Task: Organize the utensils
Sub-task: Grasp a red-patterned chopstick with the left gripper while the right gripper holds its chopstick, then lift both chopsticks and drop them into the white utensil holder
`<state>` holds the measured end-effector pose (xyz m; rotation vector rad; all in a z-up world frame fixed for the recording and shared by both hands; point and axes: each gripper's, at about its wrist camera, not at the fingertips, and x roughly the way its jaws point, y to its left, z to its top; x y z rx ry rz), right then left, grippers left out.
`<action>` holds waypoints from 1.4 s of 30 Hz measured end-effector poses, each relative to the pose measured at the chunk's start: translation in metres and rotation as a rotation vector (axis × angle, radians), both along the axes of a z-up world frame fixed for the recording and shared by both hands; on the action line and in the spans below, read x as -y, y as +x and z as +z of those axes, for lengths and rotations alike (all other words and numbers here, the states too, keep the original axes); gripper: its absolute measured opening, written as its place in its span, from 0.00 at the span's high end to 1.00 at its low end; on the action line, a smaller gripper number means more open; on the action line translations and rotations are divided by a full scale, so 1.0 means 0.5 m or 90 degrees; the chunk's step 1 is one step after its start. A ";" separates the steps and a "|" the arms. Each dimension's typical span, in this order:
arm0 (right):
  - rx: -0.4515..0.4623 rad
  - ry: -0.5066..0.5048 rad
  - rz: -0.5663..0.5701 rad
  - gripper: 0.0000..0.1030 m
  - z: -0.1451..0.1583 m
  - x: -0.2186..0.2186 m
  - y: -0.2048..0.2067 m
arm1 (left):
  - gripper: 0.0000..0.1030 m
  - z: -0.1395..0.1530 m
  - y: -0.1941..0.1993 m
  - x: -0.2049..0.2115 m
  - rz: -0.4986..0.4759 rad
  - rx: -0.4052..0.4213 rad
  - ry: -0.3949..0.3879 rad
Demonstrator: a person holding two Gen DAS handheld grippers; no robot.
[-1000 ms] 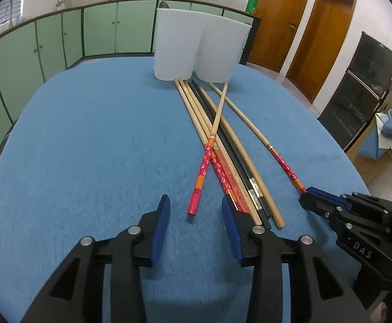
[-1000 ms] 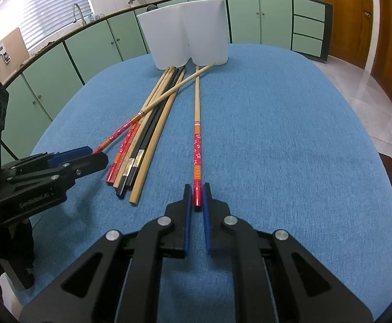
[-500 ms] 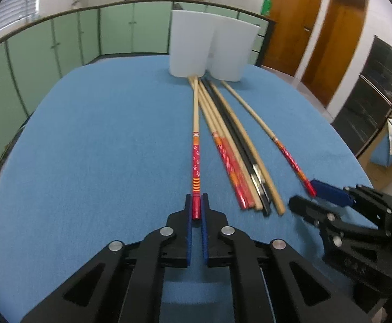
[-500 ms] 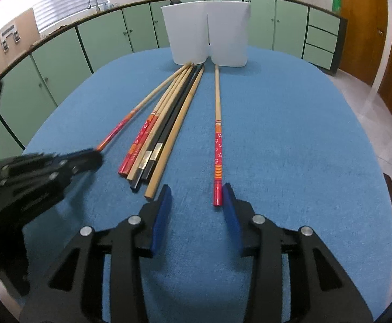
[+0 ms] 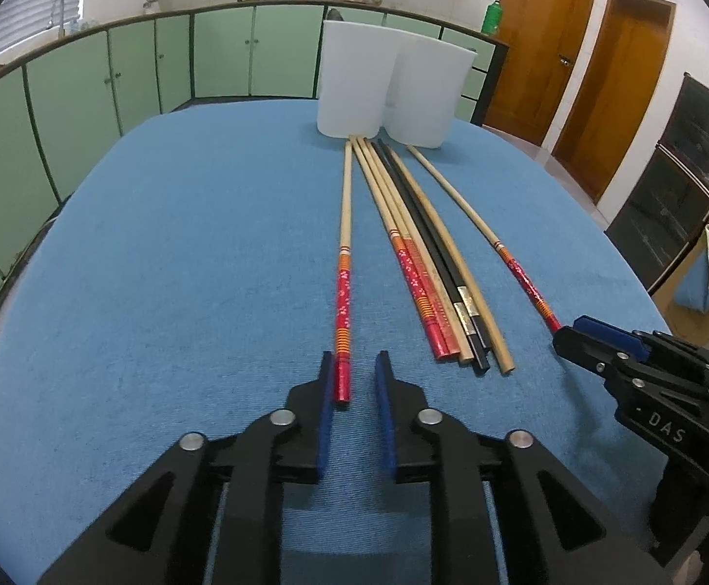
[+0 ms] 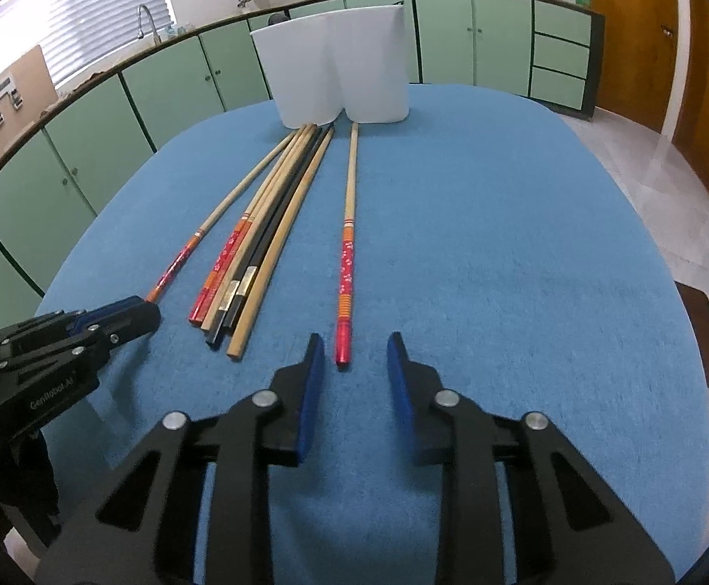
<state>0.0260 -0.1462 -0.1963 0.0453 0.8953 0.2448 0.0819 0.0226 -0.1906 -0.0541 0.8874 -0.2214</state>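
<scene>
1. The white twin-cup holder (image 5: 387, 92) (image 6: 335, 73) stood at the far end of the blue-covered counter (image 5: 169, 268) (image 6: 525, 253) and served as the landmark.
2. A bundle of chopsticks (image 5: 432, 268) (image 6: 261, 234) lay flat on the counter, the far tips at the holder's base, the near ends fanned toward the cameras; it comprised plain bamboo, black and red-patterned sticks.
3. A single red-ended chopstick (image 5: 343, 287) lay apart from the bundle, its far tip at the holder's base. Its red end sat between the jaws of the left gripper (image 5: 354, 380), which were parted narrowly; the left pad lay just beside the stick, the right pad clear of it.
4. A second red-ended chopstick (image 6: 347, 253) lay on the bundle's other side, its tip at the holder's base. The right gripper (image 6: 354, 356) had its jaws wide, with the red end between them, touching neither.
</scene>
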 end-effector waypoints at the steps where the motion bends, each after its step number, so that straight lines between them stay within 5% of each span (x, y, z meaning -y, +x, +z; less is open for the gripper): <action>1: 0.000 -0.005 0.004 0.83 0.000 -0.005 0.001 | 0.79 0.000 0.003 0.001 0.000 0.000 -0.001; 4: 0.000 -0.022 0.007 0.95 -0.001 -0.017 0.003 | 0.79 0.000 0.006 0.009 0.005 0.000 0.002; 7: 0.001 -0.031 0.009 0.95 -0.003 -0.025 0.006 | 0.94 0.000 0.005 0.013 0.011 -0.001 0.003; 15: 0.034 -0.009 -0.008 0.95 0.046 0.000 -0.007 | 0.94 0.050 -0.018 0.023 0.003 0.024 0.014; 27: 0.167 0.023 -0.002 0.95 0.279 0.056 -0.013 | 0.95 0.321 -0.071 0.013 -0.030 0.213 -0.009; 42: 0.216 0.065 0.072 0.95 0.496 0.082 0.111 | 0.95 0.462 0.029 0.030 -0.058 0.292 -0.040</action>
